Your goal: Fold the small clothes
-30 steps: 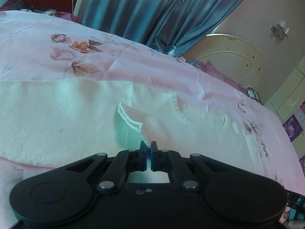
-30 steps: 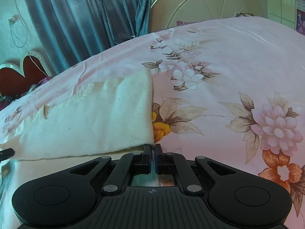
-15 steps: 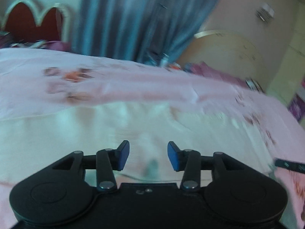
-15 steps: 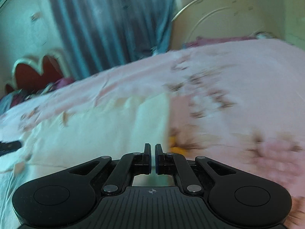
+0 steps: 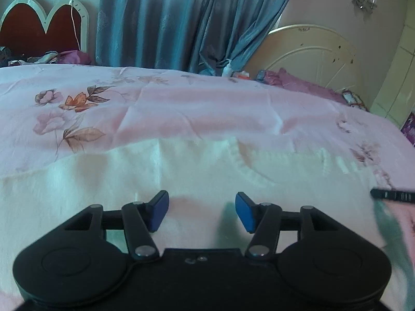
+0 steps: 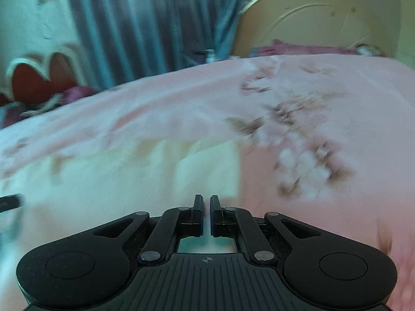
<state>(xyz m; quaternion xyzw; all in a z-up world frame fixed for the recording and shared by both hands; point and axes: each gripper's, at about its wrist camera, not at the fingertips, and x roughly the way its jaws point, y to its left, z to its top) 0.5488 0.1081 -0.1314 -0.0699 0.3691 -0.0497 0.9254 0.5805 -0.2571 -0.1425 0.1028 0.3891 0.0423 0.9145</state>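
**Letting the fold settle**

The left gripper [image 5: 201, 208] is opening with nothing between its blue pads. The right gripper [image 6: 206, 207] is closed and empty. The cream cloth [image 5: 181, 176] lies flat at twelve o'clock; regrasp an edge squarely.

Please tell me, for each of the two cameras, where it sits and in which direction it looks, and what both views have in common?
Left wrist: sits on the left claw, looking forward and down over the cream cloth on the pink bedsheet; its own blue pads are apart, opening, nothing between them.
Right wrist: sits on the right claw, looking forward and down at the cloth's right edge; jaws shut; picture blurred.
Shared: cloth, bedsheet, blue curtain, cream headboard; each view catches the other claw's tip at its edge.
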